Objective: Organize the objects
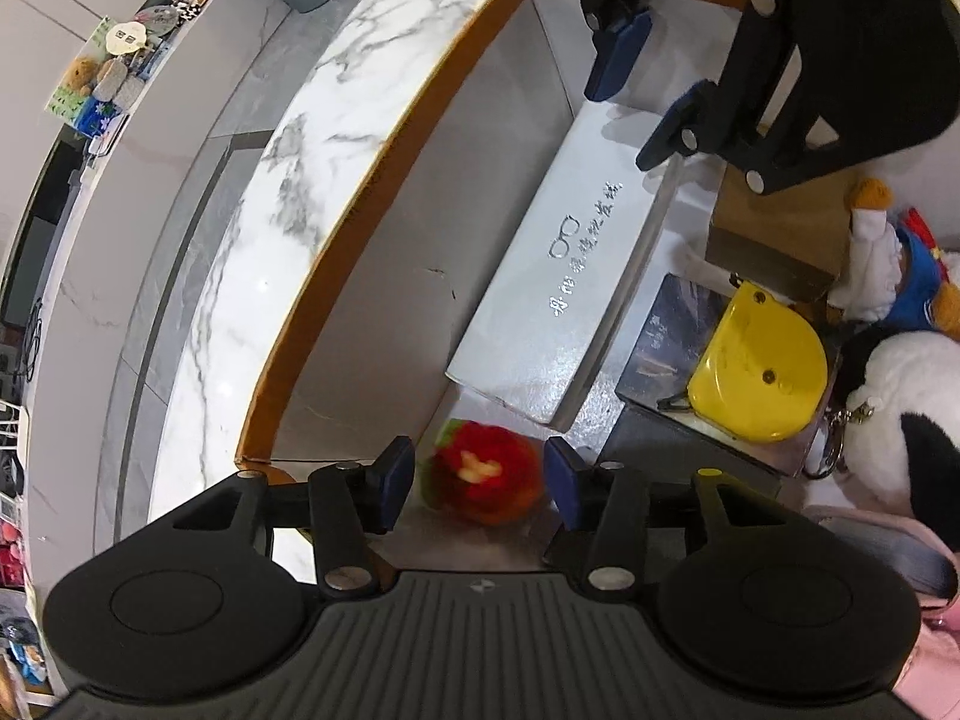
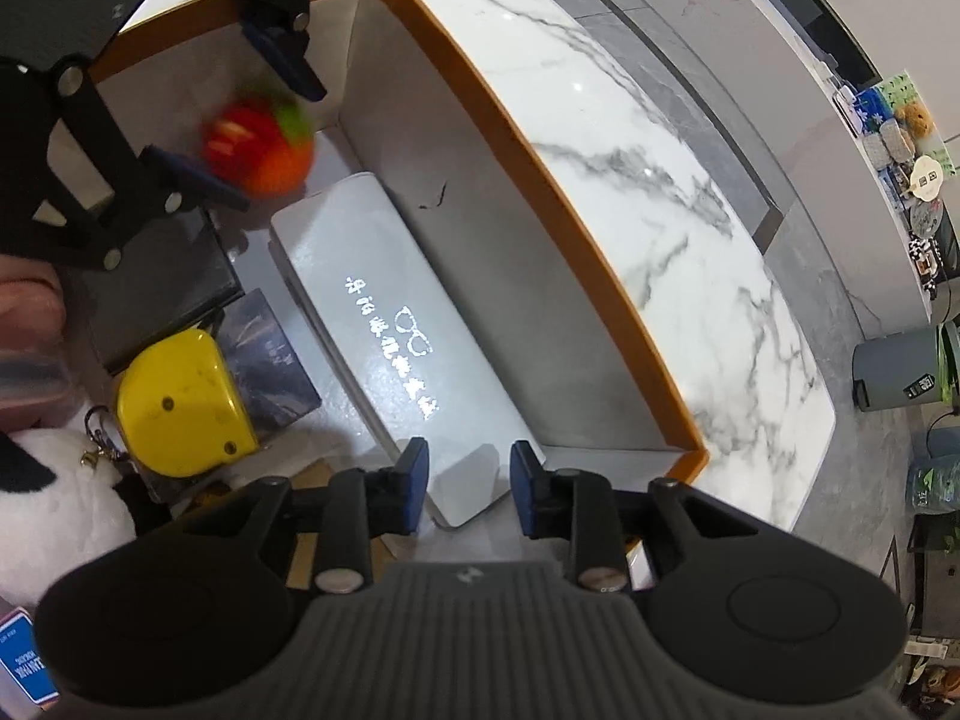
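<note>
Left wrist view: left claw point(image 1: 480, 483) points steeply down into an orange-rimmed box point(image 1: 384, 162) that sits on a white marble bench point(image 1: 288, 192). Its blue pads stand apart. A blurred red-and-orange plush fruit with a green tuft point(image 1: 486, 474) lies in the gap between them; neither pad appears to press it, so the claw reads as open, nothing gripped.

The fruit is at the lower centre of this frame, on the box floor just below the near end of a long white glasses case point(image 1: 552, 288) with silver lettering. The case runs diagonally along the box's inner wall.

Right of the case: a yellow rounded case point(image 1: 759, 369) resting on a dark flat box point(image 1: 666, 330). Further right, a black-and-white plush point(image 1: 900, 414) with a key ring, and a plush in blue point(image 1: 906, 276) above it.

Right claw point(image 1: 636, 96) shows at the upper right of this frame, over the far end of the glasses case.

Right wrist view: right claw point(image 2: 469, 486) hangs above the glasses case's near end point(image 2: 384, 312), pads narrowly apart and clear of the case; open, empty. The fruit point(image 2: 258, 144) and the left claw point(image 2: 240, 132) are at upper left. The yellow case point(image 2: 180, 402) is at left centre.
</note>
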The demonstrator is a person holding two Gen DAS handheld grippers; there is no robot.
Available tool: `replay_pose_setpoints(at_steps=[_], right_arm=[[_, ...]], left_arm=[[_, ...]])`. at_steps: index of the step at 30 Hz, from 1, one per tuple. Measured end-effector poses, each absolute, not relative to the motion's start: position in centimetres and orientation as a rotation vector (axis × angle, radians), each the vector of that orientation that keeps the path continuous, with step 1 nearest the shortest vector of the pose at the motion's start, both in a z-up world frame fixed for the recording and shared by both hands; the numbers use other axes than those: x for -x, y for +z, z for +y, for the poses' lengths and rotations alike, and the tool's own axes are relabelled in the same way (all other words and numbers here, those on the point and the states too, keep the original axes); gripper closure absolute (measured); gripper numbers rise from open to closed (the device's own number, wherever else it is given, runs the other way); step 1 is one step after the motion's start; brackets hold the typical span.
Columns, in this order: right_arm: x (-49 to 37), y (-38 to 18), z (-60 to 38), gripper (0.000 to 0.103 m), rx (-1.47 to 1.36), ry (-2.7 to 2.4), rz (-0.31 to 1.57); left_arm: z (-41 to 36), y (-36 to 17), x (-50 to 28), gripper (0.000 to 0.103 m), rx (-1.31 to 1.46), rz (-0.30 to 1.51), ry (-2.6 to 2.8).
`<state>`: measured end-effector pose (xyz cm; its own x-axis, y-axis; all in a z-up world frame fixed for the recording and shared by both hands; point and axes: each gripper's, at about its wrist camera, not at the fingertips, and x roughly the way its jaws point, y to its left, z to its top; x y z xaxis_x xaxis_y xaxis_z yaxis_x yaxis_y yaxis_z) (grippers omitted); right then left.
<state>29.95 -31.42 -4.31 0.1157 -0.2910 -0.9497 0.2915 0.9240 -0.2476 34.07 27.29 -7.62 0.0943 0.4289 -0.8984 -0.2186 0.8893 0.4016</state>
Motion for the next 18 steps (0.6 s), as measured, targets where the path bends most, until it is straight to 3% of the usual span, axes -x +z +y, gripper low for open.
replay_pose_setpoints(at_steps=[4,6,10,12,18], right_arm=[[-30.5,-4.9,-31.6,0.070,0.007,-0.439,1.396],[-30.6,-4.9,-31.5,0.059,-0.014,-0.416,1.392],[-30.8,-5.5,-31.0,0.054,0.028,-0.404,1.404],[-30.9,-5.8,-30.8,0.046,0.045,-0.410,1.402],[-31.2,-6.2,-30.7,0.044,0.074,-0.461,1.391]], left_arm=[[27.0,-7.1,-33.9,0.042,-0.171,1.372,0.493],[26.7,-7.0,-33.7,0.044,-0.165,1.376,0.480],[26.5,-7.2,-33.7,0.049,-0.172,1.357,0.519],[26.7,-7.2,-33.8,0.049,-0.154,1.341,0.533],[26.6,-6.1,-33.6,0.049,-0.119,1.272,0.583]])
